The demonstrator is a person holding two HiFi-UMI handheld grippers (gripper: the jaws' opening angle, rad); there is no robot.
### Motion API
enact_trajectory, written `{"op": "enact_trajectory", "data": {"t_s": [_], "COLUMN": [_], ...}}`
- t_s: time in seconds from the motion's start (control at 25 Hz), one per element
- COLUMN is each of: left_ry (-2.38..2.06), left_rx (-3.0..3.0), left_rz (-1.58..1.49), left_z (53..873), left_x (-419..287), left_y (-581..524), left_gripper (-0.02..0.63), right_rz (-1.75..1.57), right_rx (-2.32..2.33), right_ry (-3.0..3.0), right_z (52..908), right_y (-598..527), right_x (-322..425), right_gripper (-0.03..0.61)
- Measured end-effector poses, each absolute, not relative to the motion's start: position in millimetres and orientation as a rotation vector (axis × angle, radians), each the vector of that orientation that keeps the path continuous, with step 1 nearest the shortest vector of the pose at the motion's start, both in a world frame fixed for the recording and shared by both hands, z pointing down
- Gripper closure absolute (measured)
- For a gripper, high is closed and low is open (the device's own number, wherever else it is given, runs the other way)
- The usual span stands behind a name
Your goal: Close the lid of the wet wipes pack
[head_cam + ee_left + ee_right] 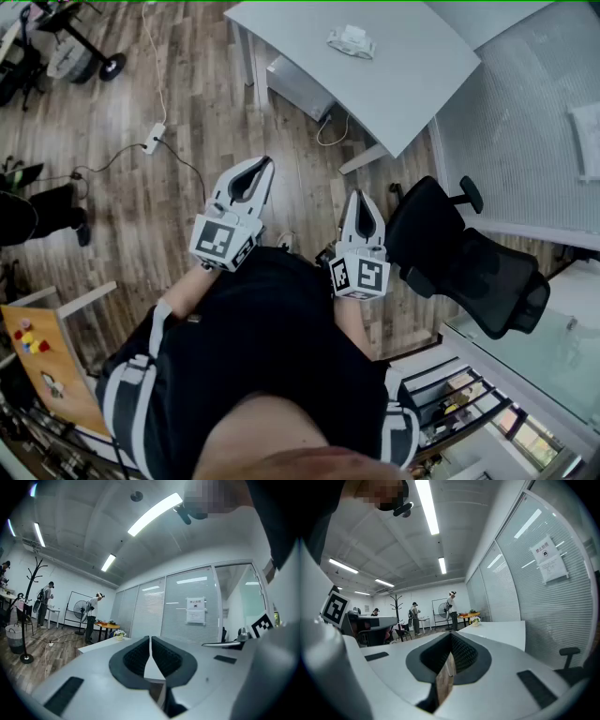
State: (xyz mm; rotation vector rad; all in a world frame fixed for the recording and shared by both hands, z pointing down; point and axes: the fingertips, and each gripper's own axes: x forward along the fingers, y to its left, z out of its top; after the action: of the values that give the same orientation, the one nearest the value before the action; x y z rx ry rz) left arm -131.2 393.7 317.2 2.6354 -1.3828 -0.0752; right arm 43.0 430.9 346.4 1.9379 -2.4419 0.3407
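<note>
A small white wet wipes pack point(352, 40) lies on the pale grey table point(403, 84) at the top of the head view; its lid state is too small to tell. Both grippers are held close to the person's body, well short of the table, pointing toward it. My left gripper point(264, 164) is shut with nothing between its jaws, and its own view shows the dark pads meeting point(150, 638). My right gripper point(361, 194) is shut and empty too point(451, 634). In the gripper views a small object point(120, 633) sits far off on the white tabletop point(501, 632).
A black office chair point(469, 262) stands right of the right gripper, next to a glass partition point(534, 131). A power strip with cable point(155, 138) lies on the wood floor. A small orange table point(42, 366) is at lower left. Several people point(452, 609) stand far across the room.
</note>
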Motion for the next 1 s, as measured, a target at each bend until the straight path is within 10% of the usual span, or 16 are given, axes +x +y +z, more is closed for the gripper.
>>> {"op": "enact_trajectory", "data": {"t_s": [1.0], "left_ry": [-1.309], "left_rx": [2.621], "left_rz": [-0.041], "left_z": [338.2], "left_x": [-179.8], "left_y": [377.2], "left_gripper": [0.58], "right_rz": [0.373], "right_rx": [2.009], "right_ry": [-2.437], "right_z": [351.8], "right_y": [407.9], "right_x": [3.2], "right_gripper": [0.445]}}
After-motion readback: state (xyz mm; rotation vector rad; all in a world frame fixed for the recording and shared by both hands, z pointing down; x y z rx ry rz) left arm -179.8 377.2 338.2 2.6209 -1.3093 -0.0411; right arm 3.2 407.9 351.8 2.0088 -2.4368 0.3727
